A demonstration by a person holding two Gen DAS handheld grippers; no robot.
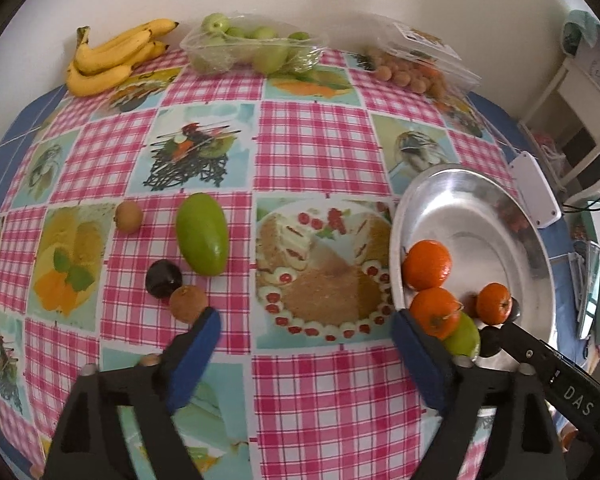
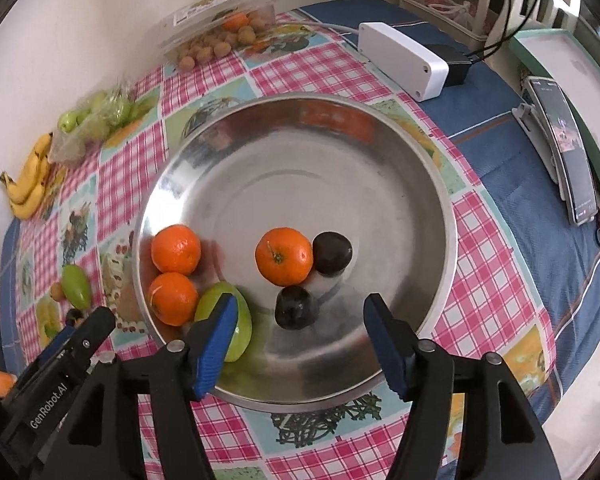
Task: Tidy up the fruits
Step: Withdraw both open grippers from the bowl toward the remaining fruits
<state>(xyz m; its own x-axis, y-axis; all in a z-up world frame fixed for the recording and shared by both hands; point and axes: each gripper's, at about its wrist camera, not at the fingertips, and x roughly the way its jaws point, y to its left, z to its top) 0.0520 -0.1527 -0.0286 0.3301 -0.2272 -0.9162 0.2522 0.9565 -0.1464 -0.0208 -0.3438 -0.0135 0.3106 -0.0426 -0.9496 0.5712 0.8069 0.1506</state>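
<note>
left gripper (image 1: 306,330): jaws apart, empty | right gripper (image 2: 300,312): apart, seemingly empty

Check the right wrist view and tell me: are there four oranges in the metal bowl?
No: the metal bowl holds only three oranges, plus a green mango and two dark fruits.

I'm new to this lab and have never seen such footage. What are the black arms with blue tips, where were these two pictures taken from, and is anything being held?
Each picture comes from a wide-angle camera mounted on a hand-held gripper that a person carries, looking along its two blue-padded fingers. The left hand-held gripper is open and empty over the pink checked tablecloth, where a green oval mango, a dark plum and two small brown fruits lie loose. The right hand-held gripper is open and empty over the round shiny metal bowl, which holds three orange tangerines, two dark plums and one green fruit. Yellow bananas and two clear boxes of fruit sit by the wall.
</note>
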